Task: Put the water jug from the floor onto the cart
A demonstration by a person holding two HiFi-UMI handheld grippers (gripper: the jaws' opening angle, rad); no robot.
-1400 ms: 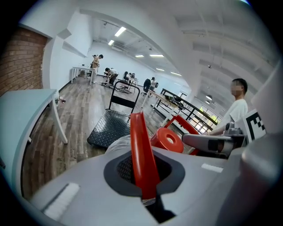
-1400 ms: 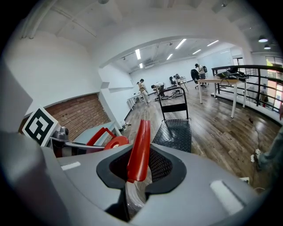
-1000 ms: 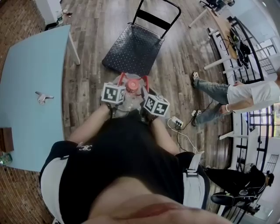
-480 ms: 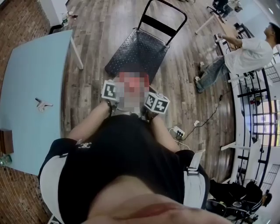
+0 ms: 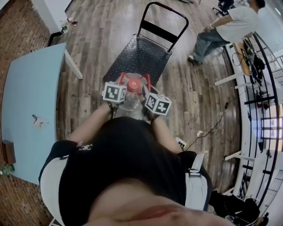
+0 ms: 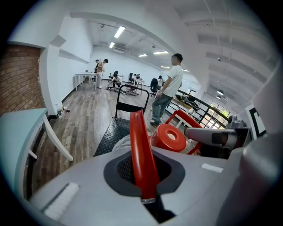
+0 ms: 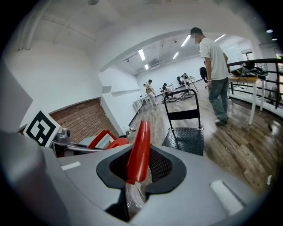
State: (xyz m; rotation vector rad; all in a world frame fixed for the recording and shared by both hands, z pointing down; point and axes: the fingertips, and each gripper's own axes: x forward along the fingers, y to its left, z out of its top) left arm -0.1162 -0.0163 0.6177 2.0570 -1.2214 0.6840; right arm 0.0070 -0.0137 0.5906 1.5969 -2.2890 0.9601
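Nearest the wearer's torso, the left gripper (image 5: pixel 119 84) and the right gripper (image 5: pixel 147 87) each pinch one of the red handles (image 6: pixel 140 150) of the water jug (image 5: pixel 131 100). The jug hangs between them with its red cap (image 5: pixel 133 85) uppermost. Just beyond, the black cart (image 5: pixel 140 56) stands on the wooden floor (image 5: pixel 95 31), its near end beside the jug, its deck bare and its push bar (image 5: pixel 164 9) at the far end. A blue table (image 5: pixel 26 95) lies to the left, and a person (image 5: pixel 225 27) stands farther off to the right.
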